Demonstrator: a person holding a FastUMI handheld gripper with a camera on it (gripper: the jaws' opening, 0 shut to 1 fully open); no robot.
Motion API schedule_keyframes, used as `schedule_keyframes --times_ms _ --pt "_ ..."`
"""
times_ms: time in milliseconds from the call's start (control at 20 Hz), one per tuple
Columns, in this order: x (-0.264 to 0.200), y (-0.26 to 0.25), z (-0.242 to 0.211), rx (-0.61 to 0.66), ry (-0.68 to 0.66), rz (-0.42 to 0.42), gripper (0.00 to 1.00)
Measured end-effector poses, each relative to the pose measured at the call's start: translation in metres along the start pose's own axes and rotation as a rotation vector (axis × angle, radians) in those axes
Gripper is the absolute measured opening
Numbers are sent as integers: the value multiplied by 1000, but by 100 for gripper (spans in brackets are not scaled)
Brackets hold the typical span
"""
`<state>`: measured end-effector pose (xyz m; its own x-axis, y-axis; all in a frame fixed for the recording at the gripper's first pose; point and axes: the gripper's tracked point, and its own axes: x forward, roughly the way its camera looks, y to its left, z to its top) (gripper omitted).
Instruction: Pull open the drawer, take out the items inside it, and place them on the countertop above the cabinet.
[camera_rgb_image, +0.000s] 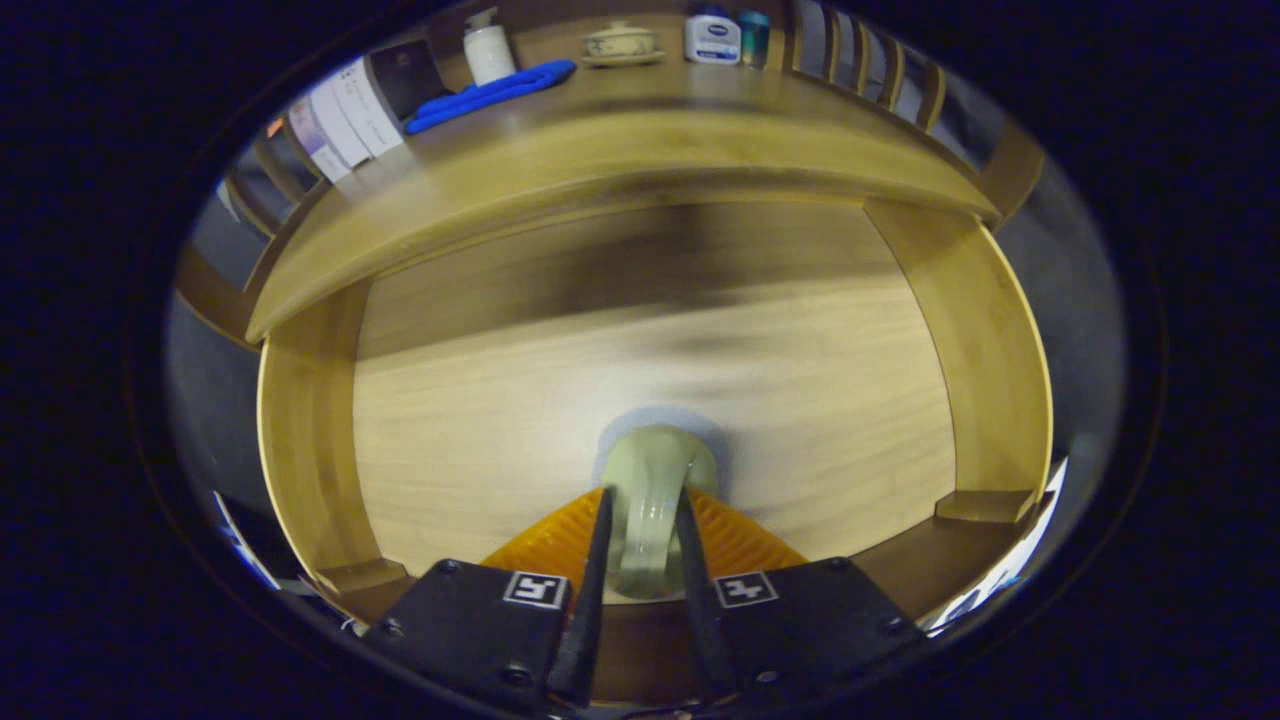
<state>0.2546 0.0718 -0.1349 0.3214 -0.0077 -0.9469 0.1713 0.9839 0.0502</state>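
Inside the open drawer (420, 420), the gripper (645, 520) is clamped on a pale cup (655, 470) at 6 o'clock.

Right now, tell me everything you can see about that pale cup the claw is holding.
The cup is a small, pale greenish, glossy piece, ceramic by its look, with a rounded body. It sits low inside the open wooden drawer, above its light floor, and throws a soft shadow there. The claw is shut on it, one finger pressed to each side. Its lower part is hidden between the fingers, so I cannot tell whether it rests on the floor or is lifted.
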Motion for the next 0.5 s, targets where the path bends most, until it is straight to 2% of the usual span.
schedule_keyframes --times_ms 100,200,500 --pt "-1 -2 2 -13 -9 5 28" --pt "-3 -3 2 -20 -16 21 22" --pt "-38 -8 9 -41 -78 57 20"
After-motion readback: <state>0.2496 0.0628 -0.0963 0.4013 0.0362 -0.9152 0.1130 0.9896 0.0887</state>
